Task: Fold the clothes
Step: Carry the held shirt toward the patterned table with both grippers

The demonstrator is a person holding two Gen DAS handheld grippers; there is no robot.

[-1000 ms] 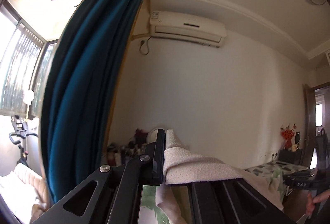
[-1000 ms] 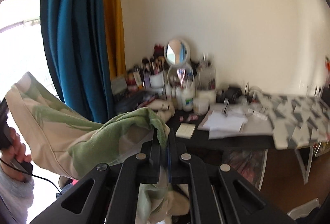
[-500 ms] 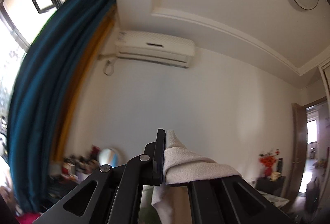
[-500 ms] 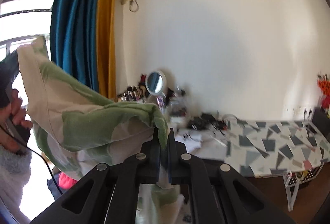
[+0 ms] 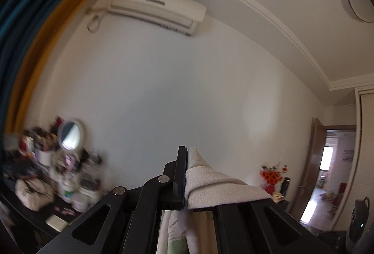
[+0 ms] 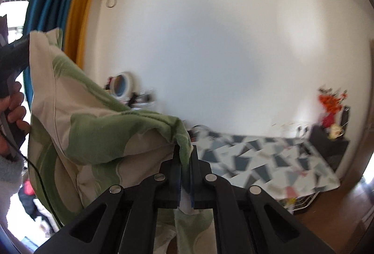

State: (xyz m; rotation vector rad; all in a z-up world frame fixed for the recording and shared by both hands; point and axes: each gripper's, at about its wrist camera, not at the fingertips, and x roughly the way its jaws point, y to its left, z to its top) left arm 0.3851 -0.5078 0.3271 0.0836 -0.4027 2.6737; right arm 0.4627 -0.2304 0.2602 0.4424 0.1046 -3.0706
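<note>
Cloth held up in the air, ready for folding

Both sets of fingers are clamped tight on the green-and-cream cloth [image 6: 93, 137]: left gripper [image 5: 187, 174] low centre, right gripper [image 6: 184, 160] likewise. I'd keep both corners level and taut before lowering it.

Left tongs [image 5: 187, 174] – black, two-fingered – are closed tight on a corner of the cream-and-green patterned terry cloth [image 5: 217, 186], pointing roughly level, a bit upward, twd the wall. Right tongs [image 6: 185, 160], same black build, are clamped on another bunched edge of the cloth, angled slightly down. In the right wrist view the person's left hand [image 6: 11, 113] wraps its tong handle at far left – fuzzy grey sleeve cuff [image 6: 9, 169] below it.
</note>
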